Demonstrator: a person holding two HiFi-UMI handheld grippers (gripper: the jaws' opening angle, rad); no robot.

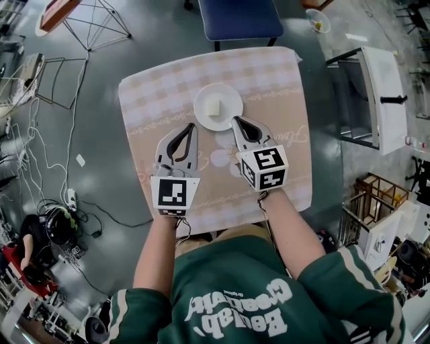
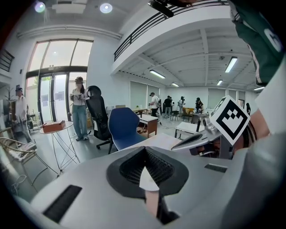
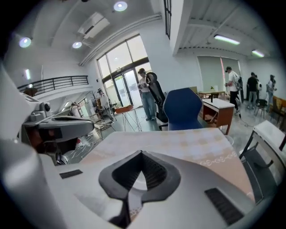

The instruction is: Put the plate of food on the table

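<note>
A white plate [image 1: 227, 99] with a pale block of food [image 1: 213, 106] rests on the checked tablecloth of the table [image 1: 282, 87], a little beyond its middle. My left gripper [image 1: 193, 126] lies on the cloth with its tips by the plate's near left rim, jaws shut. My right gripper [image 1: 234, 120] points at the near right rim, jaws shut too. I cannot tell whether either tip touches the rim. In both gripper views the jaw tips meet, left gripper [image 2: 144, 148] and right gripper [image 3: 141, 153], with a white sliver showing low in the gap behind them.
A blue chair [image 1: 240, 17] stands at the table's far edge. A wire-legged side table [image 1: 87, 17] is at the far left and a white cabinet [image 1: 379, 94] at the right. Cables [image 1: 40, 168] lie on the floor at left. People stand far off in the room.
</note>
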